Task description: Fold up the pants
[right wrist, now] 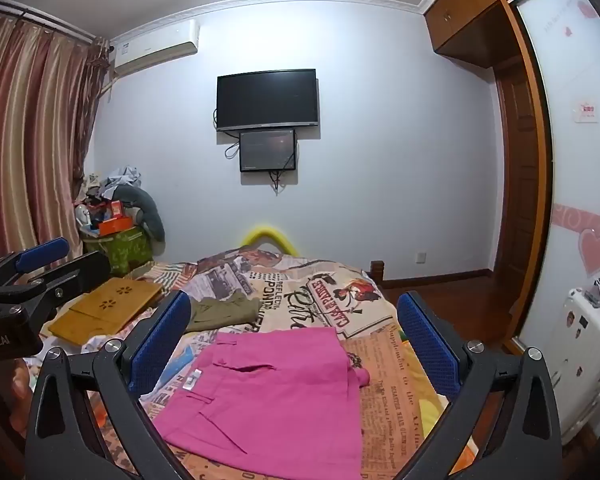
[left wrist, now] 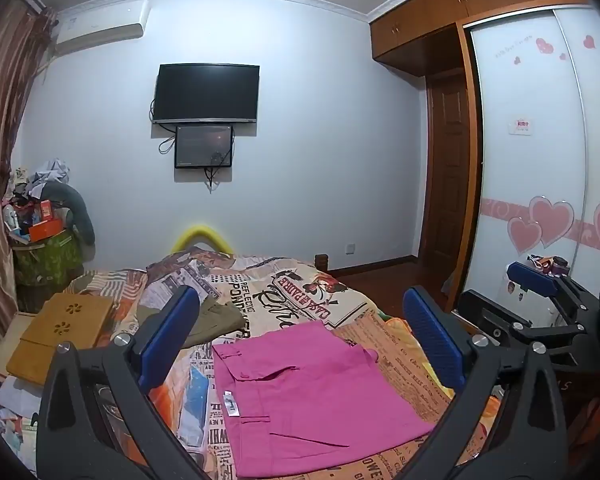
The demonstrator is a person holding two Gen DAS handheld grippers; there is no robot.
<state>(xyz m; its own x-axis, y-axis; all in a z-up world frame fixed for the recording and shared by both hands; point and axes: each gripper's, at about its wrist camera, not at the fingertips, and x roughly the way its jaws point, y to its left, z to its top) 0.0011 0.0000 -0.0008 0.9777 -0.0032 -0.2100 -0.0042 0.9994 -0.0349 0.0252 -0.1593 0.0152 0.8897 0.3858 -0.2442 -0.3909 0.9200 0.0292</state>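
Two wide-open grippers, folded pants below

Hovering apart: left gripper (left wrist: 300, 344) and right gripper (right wrist: 294, 344), jaws spread wide, nothing held. Lying flat beneath and between both, already folded compact: bright pink cotton pants (left wrist: 312, 396) on newsprint-patterned bedspread (left wrist: 300, 292). Probably best now: pinch near edge, keep layers aligned, avoid dragging cloth.

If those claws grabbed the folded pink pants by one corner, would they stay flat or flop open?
The pink pants would probably flop: they look like thin cloth, and one edge already ripples. The folded layers would likely slide apart, since nothing pins them. They seem light, so they should lift easily off the bedspread.
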